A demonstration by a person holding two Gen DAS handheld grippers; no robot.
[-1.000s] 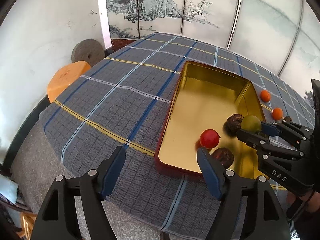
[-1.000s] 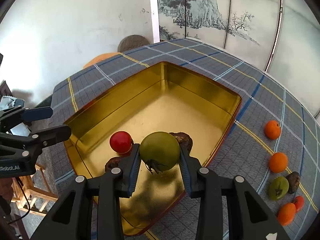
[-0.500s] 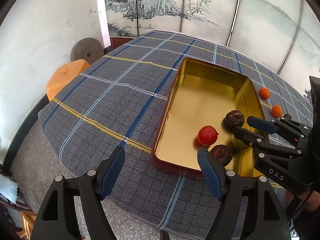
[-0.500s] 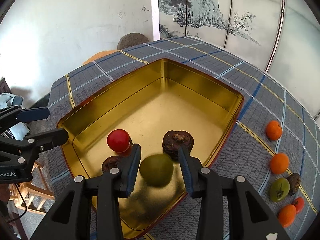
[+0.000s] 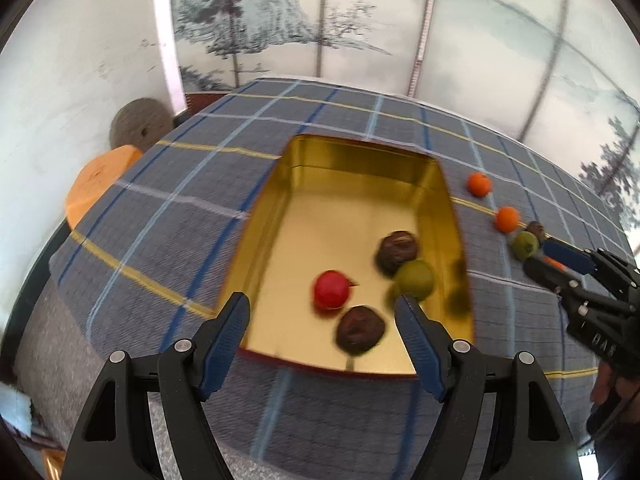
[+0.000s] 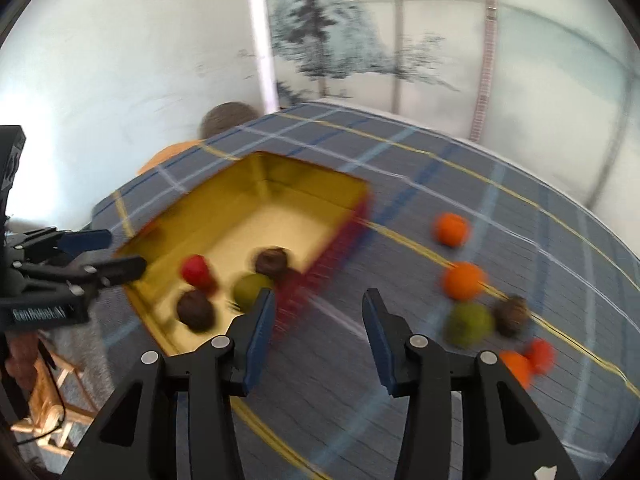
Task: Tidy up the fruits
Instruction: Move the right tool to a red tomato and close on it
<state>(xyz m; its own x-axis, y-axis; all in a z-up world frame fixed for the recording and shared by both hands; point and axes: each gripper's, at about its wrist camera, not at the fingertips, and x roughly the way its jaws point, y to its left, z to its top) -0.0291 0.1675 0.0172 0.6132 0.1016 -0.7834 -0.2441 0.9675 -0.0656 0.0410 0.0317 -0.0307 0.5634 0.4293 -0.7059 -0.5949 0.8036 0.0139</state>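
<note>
A gold tin tray (image 5: 360, 160) (image 6: 320, 178) sits on the checked tablecloth. In it lie a red fruit (image 5: 331, 289) (image 6: 195, 271), a green fruit (image 5: 415, 279) (image 6: 249, 288) and two dark brown fruits (image 5: 397, 246) (image 5: 360, 330). Loose on the cloth to the right are two orange fruits (image 6: 451, 229) (image 6: 463, 280), a green fruit (image 6: 469, 323), a brown fruit (image 6: 512, 314) and small orange-red ones (image 6: 528, 360). My left gripper (image 5: 322, 314) is open and empty at the tray's near edge. My right gripper (image 6: 318, 316) is open and empty over the cloth beside the tray; it also shows in the left wrist view (image 5: 560, 264).
An orange stool (image 5: 100, 182) and a grey stone disc (image 5: 140, 120) stand beyond the table's left edge. A painted screen (image 5: 320, 20) lines the back. A wooden chair (image 6: 48, 412) is below the table's left side. Both views are motion-blurred.
My right gripper let the green fruit drop into the tray, then opened and swung right, out of the tray and toward the loose fruits. My left gripper shifted slightly toward the tray.
</note>
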